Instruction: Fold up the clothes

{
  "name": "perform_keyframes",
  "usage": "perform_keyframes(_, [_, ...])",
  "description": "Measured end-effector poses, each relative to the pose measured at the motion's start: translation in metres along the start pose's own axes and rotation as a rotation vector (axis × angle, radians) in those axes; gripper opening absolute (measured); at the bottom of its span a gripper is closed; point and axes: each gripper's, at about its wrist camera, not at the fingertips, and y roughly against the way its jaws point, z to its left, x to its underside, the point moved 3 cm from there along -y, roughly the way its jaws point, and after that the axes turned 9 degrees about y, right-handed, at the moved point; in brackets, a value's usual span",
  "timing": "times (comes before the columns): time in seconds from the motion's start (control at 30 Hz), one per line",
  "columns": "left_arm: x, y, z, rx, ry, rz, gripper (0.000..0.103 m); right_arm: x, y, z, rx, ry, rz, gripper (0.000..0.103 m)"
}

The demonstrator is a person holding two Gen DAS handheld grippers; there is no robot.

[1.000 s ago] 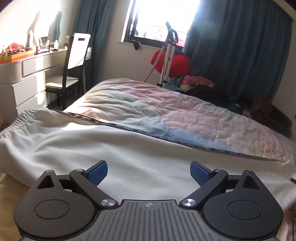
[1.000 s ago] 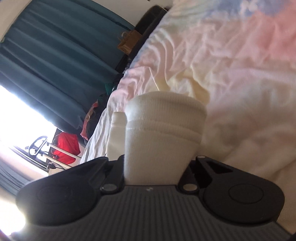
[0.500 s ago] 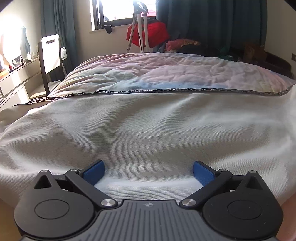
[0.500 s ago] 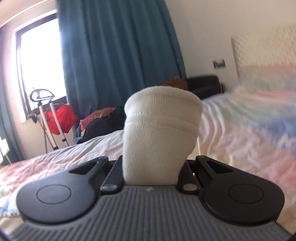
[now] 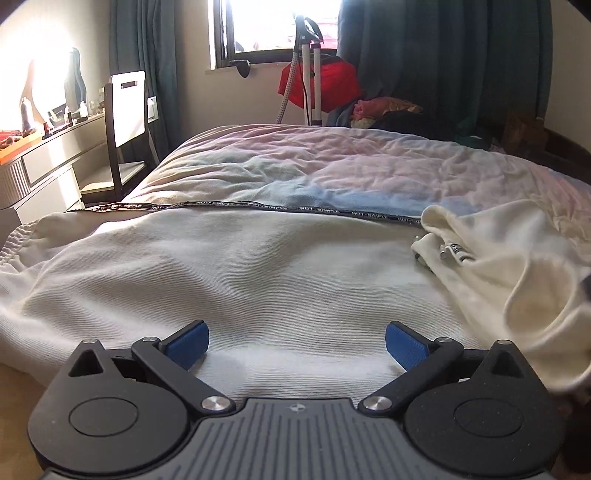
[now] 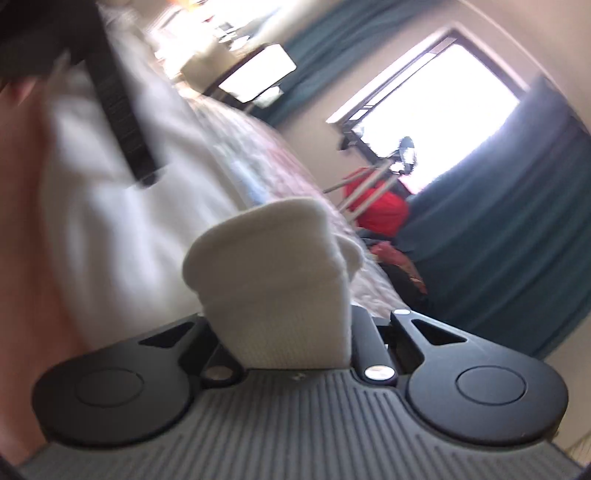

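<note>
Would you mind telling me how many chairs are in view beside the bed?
1. A single chair stands left of the bed, tucked by the dresser near the window; the right wrist view shows the same chair. Others may sit outside view.

Bright window (image 5: 273,26), teal curtains (image 5: 436,55), chair (image 5: 125,122) beside dresser (image 5: 40,166).

Right tool (image 6: 280,332) fingertips behind cuff (image 6: 266,258)
</note>
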Motion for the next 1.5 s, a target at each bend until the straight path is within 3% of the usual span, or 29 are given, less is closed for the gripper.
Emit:
perform_keyframes(0.07, [-0.003, 0.004, 0.005, 0.002, 0.021, -0.010, 0.103, -0.004, -0.002, 0.016, 0.001, 0.071, 0.014, 0.013])
perform_keyframes(0.27, [-0.010, 0.007, 0.019, 0.040, 0.109, -0.016, 0.102, -0.008, 0.009, 0.013, 0.005, 0.060, 0.024, 0.014])
perform_keyframes(0.43, [-0.015, 0.006, 0.028, 0.065, 0.171, -0.021, 0.102, -0.026, 0.010, -0.005, 0.000, -0.170, 0.024, 0.014])
perform_keyframes(0.63, [-0.019, 0.007, 0.035, 0.087, 0.205, -0.031, 0.102, -0.048, 0.008, 0.005, -0.021, -0.260, 0.037, 0.019])
perform_keyframes(0.73, [-0.019, 0.008, 0.035, 0.093, 0.197, -0.039, 0.102, -0.047, 0.011, 0.004, -0.100, -0.300, 0.039, 0.045])
perform_keyframes(0.77, [-0.019, 0.008, 0.035, 0.095, 0.194, -0.042, 0.102, -0.046, 0.015, 0.000, -0.118, -0.333, 0.038, 0.063])
perform_keyframes(0.8, [-0.019, 0.008, 0.035, 0.097, 0.192, -0.044, 0.102, -0.045, 0.019, -0.006, -0.133, -0.370, 0.037, 0.089])
perform_keyframes(0.83, [-0.019, 0.008, 0.035, 0.099, 0.189, -0.047, 0.102, -0.043, 0.025, -0.012, -0.141, -0.420, 0.047, 0.098])
perform_keyframes(0.87, [-0.019, 0.009, 0.035, 0.091, 0.184, -0.052, 0.102, -0.039, 0.031, -0.017, -0.186, -0.498, 0.062, 0.103])
perform_keyframes(0.93, [-0.020, 0.009, 0.036, 0.080, 0.180, -0.056, 0.102, -0.031, 0.044, -0.027, -0.291, -0.666, 0.093, 0.103])
perform_keyframes(1.03, [-0.019, 0.011, 0.039, 0.079, 0.198, -0.060, 0.102, -0.022, 0.074, -0.033, -0.387, -0.821, 0.082, 0.103])
perform_keyframes(1.13, [-0.018, 0.018, 0.038, 0.106, 0.212, -0.066, 0.102, -0.021, 0.088, -0.050, -0.332, -0.864, 0.049, 0.103])
perform_keyframes(1.23, [-0.016, 0.028, 0.031, 0.187, 0.228, -0.076, 0.102, -0.014, 0.088, -0.071, -0.234, -0.899, 0.061, 0.103])
perform_keyframes(1.37, [-0.018, 0.026, 0.010, 0.401, 0.275, -0.032, 0.100, 0.003, 0.078, -0.100, -0.085, -0.957, 0.124, 0.103])
perform_keyframes(1.5, [-0.016, 0.013, -0.023, 0.556, 0.240, 0.042, 0.097, 0.043, 0.059, -0.115, -0.058, -1.122, 0.206, 0.103])
